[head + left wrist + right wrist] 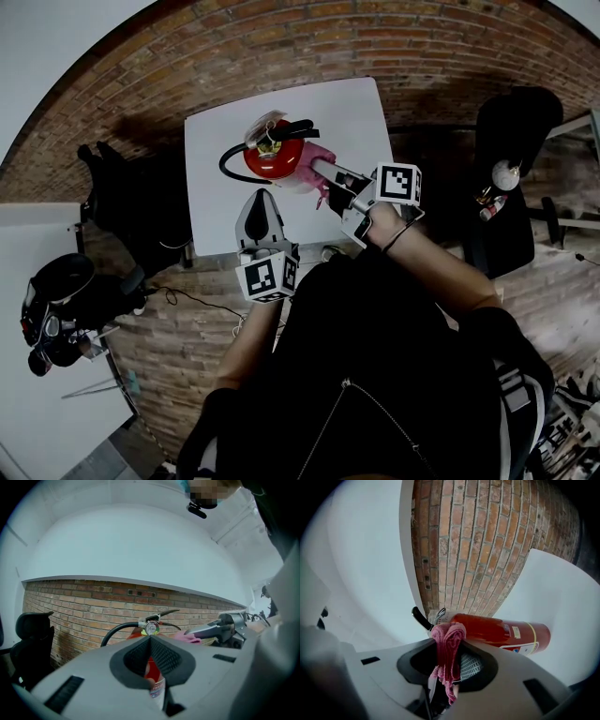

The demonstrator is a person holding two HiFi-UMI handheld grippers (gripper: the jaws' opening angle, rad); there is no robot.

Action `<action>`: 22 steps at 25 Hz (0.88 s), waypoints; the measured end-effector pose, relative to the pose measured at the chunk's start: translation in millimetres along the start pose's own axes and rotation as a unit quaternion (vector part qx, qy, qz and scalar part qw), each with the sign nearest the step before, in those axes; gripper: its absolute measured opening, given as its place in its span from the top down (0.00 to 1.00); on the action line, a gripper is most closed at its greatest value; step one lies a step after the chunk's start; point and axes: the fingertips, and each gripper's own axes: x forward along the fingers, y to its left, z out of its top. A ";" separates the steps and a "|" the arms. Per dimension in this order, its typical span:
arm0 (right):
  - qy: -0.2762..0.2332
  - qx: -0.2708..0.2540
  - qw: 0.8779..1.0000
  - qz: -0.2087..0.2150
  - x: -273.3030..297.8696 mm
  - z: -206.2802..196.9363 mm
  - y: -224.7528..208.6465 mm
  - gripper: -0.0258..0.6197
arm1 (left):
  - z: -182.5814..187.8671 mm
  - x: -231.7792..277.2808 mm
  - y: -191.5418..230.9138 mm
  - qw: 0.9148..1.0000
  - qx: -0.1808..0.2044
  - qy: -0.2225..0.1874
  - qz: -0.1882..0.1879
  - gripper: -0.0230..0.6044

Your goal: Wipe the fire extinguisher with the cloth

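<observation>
A person standing over a white table (347,112) is pressing a pink cloth (316,161) against a red fire extinguisher (272,159), which is standing upright near the middle of the tabletop. Its black hose (228,167) is looping out to the left of the cylinder.

The right gripper (323,171) is reaching in from the right with its jaws clenched on the cloth. In the right gripper view, the bunched fabric (447,644) is bulging out between the two pads. It is touching the upper end of the extinguisher (497,627), just beside the black lever. The white tabletop (562,597) is showing behind the cylinder.

The left gripper (261,195) is pointing at the extinguisher from the near side, with its tip close to the red body. In the left gripper view, the jaw tips of this gripper (150,638) are meeting with nothing held between them. The extinguisher's red body and label (154,672) are showing through the gap behind the tips, and the pressure gauge (151,628) is sitting just above them. The cloth (190,637) is also appearing at the right of that view.

Brickwork (412,47) is surrounding the table, and a black office chair (514,122) is standing well off to the right.
</observation>
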 end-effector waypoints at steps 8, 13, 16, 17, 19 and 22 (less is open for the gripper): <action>0.008 -0.052 0.997 0.050 -3.4 -5.6 28.6 0.78 | 0.8 -7.1 3.7 1.000 0.000 -0.003 0.004 0.95; 0.008 -0.090 0.996 -0.014 -17.7 -10.4 -11.1 0.78 | -3.2 -11.9 6.3 1.000 -0.004 0.000 0.004 0.95; 0.021 -0.108 0.992 -0.057 -25.0 -15.7 -42.0 0.78 | -5.9 -14.5 6.0 1.000 -0.006 0.002 0.004 0.95; 0.029 -0.116 0.990 -0.069 -26.6 -18.7 -51.9 0.78 | -7.2 -15.4 5.5 1.000 -0.006 0.002 0.004 0.95; 0.056 -0.163 0.981 -0.091 -27.3 -27.5 -70.0 0.78 | -10.1 -16.9 4.5 1.000 -0.007 0.005 0.003 0.95; 0.141 -0.335 0.921 -0.144 -26.7 -48.5 -101.5 0.78 | -13.4 -19.1 3.5 1.000 -0.009 0.007 0.003 0.95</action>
